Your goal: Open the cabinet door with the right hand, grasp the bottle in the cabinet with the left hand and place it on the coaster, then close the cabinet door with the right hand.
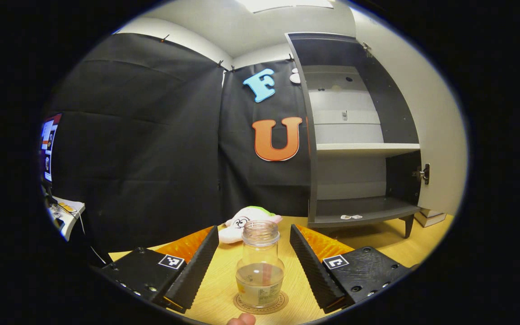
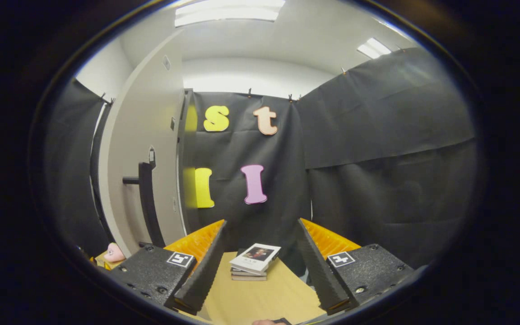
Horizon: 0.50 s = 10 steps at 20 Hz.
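Wooden table [image 1: 377, 243] carries the bottle [image 1: 260, 270] on its coaster [image 1: 282, 303] between the left tool's [image 1: 254, 265] spread fingers.

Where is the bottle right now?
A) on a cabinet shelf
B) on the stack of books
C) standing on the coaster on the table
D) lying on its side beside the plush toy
C: the bottle stands upright on the coaster, between the open fingers of the left gripper, which do not touch it.
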Motion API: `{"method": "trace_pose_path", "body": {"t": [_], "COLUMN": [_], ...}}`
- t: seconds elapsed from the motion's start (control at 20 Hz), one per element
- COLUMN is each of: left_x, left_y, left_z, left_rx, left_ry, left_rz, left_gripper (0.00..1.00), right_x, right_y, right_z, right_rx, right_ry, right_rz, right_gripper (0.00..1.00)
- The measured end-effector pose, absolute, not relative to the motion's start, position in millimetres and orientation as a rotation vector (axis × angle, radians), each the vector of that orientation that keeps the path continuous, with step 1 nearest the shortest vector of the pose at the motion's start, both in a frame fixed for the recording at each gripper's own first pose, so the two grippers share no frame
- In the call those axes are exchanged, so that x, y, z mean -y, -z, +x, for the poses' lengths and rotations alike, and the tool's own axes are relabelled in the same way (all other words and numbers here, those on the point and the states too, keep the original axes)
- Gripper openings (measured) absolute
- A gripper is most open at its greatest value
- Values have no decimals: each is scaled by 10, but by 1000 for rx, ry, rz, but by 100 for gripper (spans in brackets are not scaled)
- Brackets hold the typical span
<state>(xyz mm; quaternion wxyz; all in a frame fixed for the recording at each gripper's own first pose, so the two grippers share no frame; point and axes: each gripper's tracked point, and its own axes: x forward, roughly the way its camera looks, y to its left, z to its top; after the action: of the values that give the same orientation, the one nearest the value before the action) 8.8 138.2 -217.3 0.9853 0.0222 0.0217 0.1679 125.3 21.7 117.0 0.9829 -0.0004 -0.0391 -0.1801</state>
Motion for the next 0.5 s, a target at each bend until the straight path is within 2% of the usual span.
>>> {"method": "trace_pose_path", "body": {"t": [0.2, 0.35, 0.5], "left_x": [-1363, -1123, -1044], "left_y": [1848, 1523, 1061], "left_z": [54, 110, 74], "left_rx": [-39, -37, -3], "left_ry": [-323, -213, -165], "left_rz": [65, 29, 27], "left_gripper": [95, 95, 95], "right_x": [-164, -220, -334], "right_y": [-1061, -1046, -1035], "right_z": [1331, 1414, 1477], "right_rx": [64, 73, 73], "right_ry": [348, 325, 288], "right_rz": [13, 16, 9], "right_gripper": [93, 93, 93]}}
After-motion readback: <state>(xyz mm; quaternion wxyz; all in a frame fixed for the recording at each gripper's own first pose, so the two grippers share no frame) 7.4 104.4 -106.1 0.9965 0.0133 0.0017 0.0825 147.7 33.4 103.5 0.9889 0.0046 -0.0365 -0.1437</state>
